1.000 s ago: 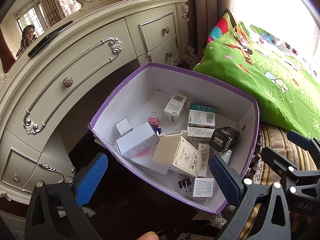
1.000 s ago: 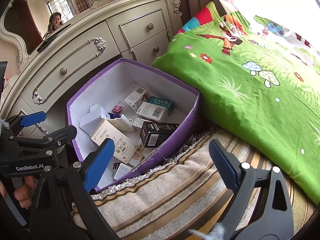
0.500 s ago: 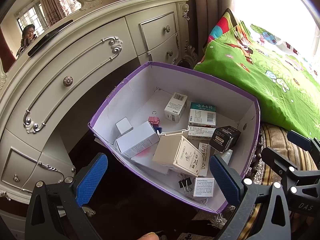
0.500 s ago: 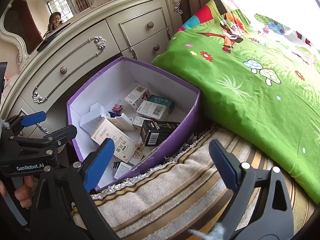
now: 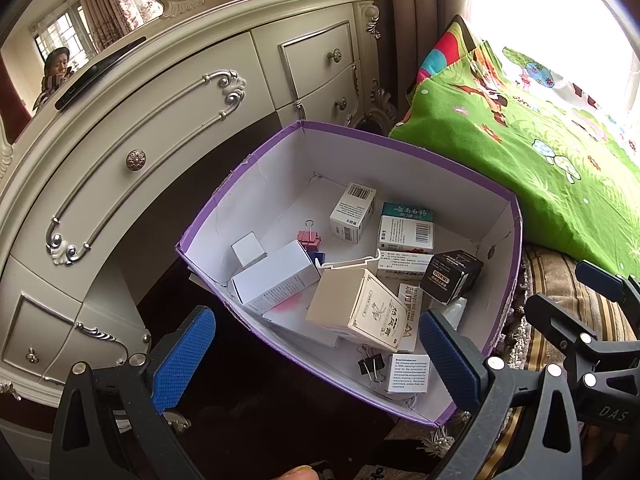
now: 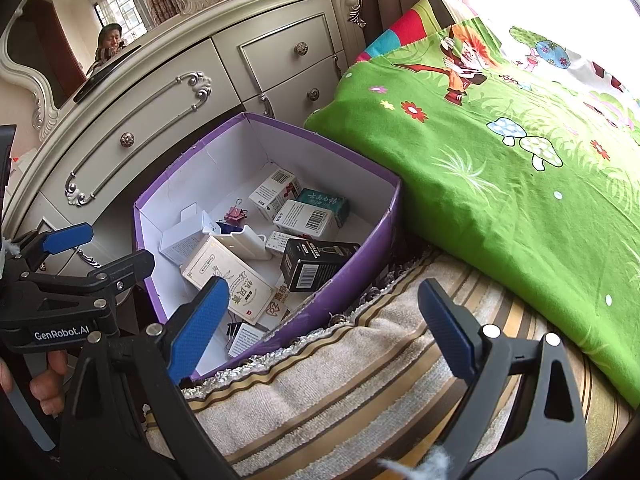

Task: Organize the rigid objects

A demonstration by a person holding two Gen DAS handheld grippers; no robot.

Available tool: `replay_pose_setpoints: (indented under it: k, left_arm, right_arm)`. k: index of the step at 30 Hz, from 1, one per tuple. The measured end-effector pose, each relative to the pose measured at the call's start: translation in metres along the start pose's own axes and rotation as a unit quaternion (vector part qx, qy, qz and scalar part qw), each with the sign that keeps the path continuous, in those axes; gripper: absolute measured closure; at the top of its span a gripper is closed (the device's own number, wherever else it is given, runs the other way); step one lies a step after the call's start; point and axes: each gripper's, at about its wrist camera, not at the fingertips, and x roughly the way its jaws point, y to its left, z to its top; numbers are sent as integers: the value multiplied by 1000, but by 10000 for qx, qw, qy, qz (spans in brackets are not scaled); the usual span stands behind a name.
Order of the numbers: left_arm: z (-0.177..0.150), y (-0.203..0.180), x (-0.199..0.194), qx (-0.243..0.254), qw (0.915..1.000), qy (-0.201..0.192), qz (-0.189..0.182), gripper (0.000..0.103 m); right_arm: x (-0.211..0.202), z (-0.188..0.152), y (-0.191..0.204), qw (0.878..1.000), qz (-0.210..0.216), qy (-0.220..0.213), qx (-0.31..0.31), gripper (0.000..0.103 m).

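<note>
Across the middle of both wrist views, nothing has shifted over the last second: the purple box [image 5: 516,240] of small cartons still sits between dresser [image 5: 168,120] and bed [image 6: 520,184], both tools [image 5: 316,356] [image 6: 320,320] spread apart and empty, so sorting seems unstarted.

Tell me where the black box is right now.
The black box lies inside the purple box, against its bed-side wall, just right of the beige carton in the left wrist view.
</note>
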Motion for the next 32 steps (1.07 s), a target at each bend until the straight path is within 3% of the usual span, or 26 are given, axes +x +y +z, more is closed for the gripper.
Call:
replay_pose_setpoints:
  k: [25,28,32]
  left_arm:
    - [-1,-1,1,4,10000,9,13,0]
    - [-1,3,1,-199,9994,-41,-263,0]
    - [3,1,5,-244,9993,-25,-265,0]
  right_arm:
    - [2,0,0,10000,-2,11,6,6]
    - [2,0,1,10000,0,20,6,6]
    - [3,-4,0,10000,16,23,16,6]
